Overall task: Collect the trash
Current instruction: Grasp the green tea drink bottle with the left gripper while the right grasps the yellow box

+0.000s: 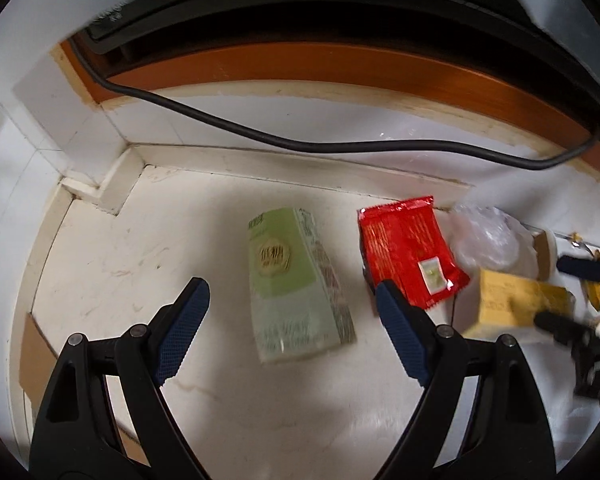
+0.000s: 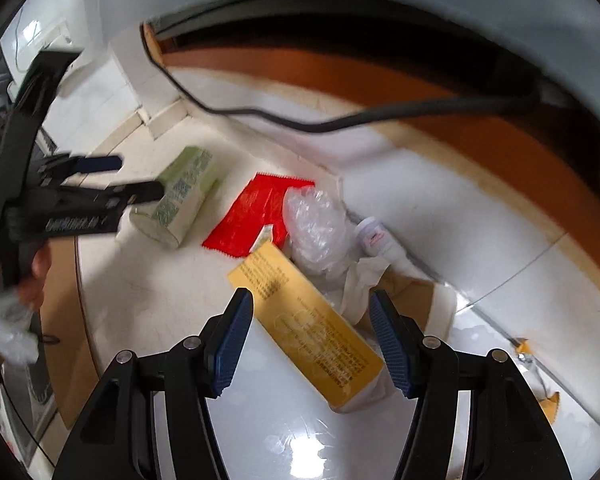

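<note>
Green carton (image 1: 296,284) lies on the floor (image 1: 140,248) between the left hand-held gripper's (image 1: 288,320) wide-open jaws; the yellow box (image 2: 312,320) sits between the right hand-held gripper's (image 2: 312,344) open jaws, both untouched. Approach step, likely; next, lower and close on each.
</note>
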Motion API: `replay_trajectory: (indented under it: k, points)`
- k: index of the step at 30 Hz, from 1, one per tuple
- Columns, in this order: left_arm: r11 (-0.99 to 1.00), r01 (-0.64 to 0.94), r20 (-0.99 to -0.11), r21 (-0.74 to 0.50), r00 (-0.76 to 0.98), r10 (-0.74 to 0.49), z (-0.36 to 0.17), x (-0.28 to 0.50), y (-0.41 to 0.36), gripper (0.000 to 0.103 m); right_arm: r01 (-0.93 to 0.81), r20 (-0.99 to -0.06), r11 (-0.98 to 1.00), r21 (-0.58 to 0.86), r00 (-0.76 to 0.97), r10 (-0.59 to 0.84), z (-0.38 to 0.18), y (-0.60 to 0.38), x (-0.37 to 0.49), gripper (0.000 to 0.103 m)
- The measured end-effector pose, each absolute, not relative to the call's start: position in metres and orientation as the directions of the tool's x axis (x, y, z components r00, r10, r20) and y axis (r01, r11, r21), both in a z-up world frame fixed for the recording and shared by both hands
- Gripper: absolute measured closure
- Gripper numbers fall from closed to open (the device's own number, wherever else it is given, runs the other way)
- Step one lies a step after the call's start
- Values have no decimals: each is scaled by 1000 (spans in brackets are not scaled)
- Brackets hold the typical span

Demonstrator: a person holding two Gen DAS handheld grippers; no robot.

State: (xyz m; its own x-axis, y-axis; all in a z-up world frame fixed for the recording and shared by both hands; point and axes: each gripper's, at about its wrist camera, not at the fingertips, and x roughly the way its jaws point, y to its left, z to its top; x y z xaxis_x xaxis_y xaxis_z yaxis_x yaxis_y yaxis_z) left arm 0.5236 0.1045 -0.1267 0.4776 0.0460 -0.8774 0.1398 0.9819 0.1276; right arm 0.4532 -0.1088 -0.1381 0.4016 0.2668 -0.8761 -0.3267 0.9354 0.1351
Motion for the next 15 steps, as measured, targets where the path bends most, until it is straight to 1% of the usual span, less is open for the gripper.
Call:
replay_trajectory:
  k: [3, 8, 10, 11, 12, 13, 14, 15]
  points:
    - [981, 135, -879, 140, 474, 60, -135, 530, 102, 20, -357, -886, 926, 122, 381, 264, -151, -101, 450, 37]
    - [982, 129, -893, 137, 445, 67, -152, 534, 103, 20, -410, -902, 911, 45, 376, 214, -167, -85, 441, 36]
    - [981, 131, -897, 141, 436, 71, -159, 534, 103, 23, -424, -905, 905, 37, 369, 211, -170, -81, 437, 37]
    - [981, 132, -901, 142, 429, 72, -163, 535, 103, 26, -433, -907, 901, 28, 368, 205, -172, -78, 435, 38]
    - [981, 133, -903, 141, 423, 72, -166, 535, 103, 32, -442, -908, 897, 24, 365, 204, -173, -75, 434, 44]
    - [981, 131, -905, 141, 420, 73, -169, 536, 103, 33, -451, -910, 893, 16, 364, 200, -174, -72, 432, 48]
    - [981, 128, -905, 143, 419, 78, -171, 535, 103, 40, -457, -913, 889, 12, 358, 197, -176, -69, 431, 50]
    - [982, 125, -906, 141, 416, 77, -172, 535, 104, 41, -462, -913, 887, 12, 357, 198, -177, -68, 429, 53]
